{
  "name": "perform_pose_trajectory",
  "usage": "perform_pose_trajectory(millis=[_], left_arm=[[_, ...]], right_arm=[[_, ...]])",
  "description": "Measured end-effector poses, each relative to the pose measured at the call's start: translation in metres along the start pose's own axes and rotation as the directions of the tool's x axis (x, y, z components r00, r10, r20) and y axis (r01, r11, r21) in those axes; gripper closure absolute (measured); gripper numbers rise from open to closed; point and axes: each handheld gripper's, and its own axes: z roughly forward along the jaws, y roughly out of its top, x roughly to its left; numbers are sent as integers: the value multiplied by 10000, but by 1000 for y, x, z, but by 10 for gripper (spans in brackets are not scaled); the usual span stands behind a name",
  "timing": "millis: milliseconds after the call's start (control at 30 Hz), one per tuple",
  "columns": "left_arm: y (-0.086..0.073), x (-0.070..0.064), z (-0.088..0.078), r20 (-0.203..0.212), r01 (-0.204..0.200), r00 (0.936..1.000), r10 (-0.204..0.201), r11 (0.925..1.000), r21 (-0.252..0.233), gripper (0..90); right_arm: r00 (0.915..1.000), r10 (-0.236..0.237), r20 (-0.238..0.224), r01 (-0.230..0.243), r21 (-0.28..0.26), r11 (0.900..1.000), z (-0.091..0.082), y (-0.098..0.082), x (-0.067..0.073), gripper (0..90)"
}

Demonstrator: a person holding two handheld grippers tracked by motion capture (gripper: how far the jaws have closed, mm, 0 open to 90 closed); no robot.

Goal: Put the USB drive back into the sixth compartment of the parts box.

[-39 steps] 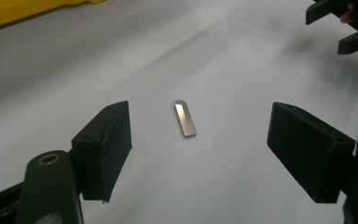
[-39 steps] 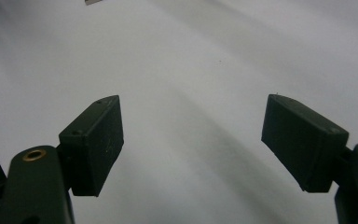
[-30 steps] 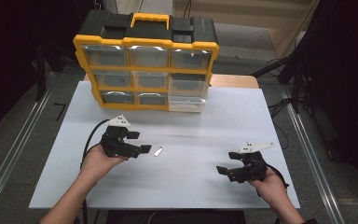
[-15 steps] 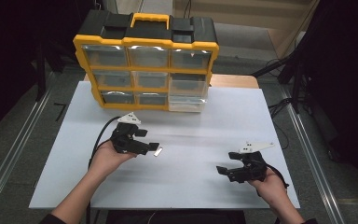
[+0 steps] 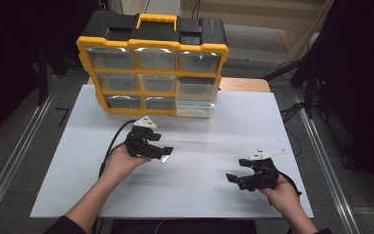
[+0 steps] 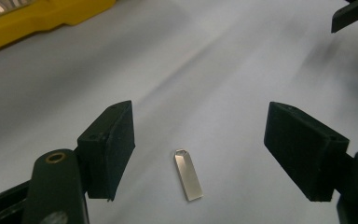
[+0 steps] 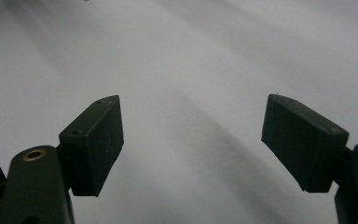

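A small silver metal USB stick [image 6: 188, 174] lies flat on the white table, between the two wide-apart jaws of my left gripper [image 6: 205, 154]. In the high view the stick [image 5: 165, 158] peeks out at the tip of the left gripper [image 5: 161, 152], which is open and hovers over it left of the table's middle. My right gripper [image 5: 233, 178] rests near the front right of the table, open, with only bare white table between its jaws [image 7: 193, 149].
A yellow and black organiser case [image 5: 152, 66] with clear drawers stands upright at the back of the white table [image 5: 253, 126]. Its yellow edge [image 6: 37, 18] appears at the top left of the left gripper view. A cable [image 5: 111, 146] trails behind the left gripper.
My left gripper has moved right and slightly forward across the table until its open jaws straddle the silver stick. The right gripper has stayed in place.
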Motion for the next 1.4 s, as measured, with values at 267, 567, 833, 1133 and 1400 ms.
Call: perform_pose_trajectory(millis=[267, 567, 833, 1133, 1400], left_arm=[[-5, 1, 5, -89, 84, 9999, -81, 9997, 231, 268], [-13, -1, 18, -126, -104, 9999, 115, 9960, 884, 274], [-19, -4, 27, -196, -280, 9993, 311, 9893, 1432, 317], [-25, -12, 33, -1000, -982, 9881, 1168, 9798, 1742, 402], [-26, -21, 33, -1642, -1133, 9757, 1448, 9757, 1874, 523]], right_arm=[[10000, -44, 11, 44, 26, 10000, 0, 0, 0, 191], [10000, -81, 7, 81, 64, 9999, 1, 0, 0, 191], [10000, -95, 29, 95, 105, 9999, 1, 0, 0, 190], [9999, -109, 28, 109, 132, 9999, 1, 0, 1, 190], [9999, -122, 31, 122, 164, 9998, 2, 0, 1, 190]])
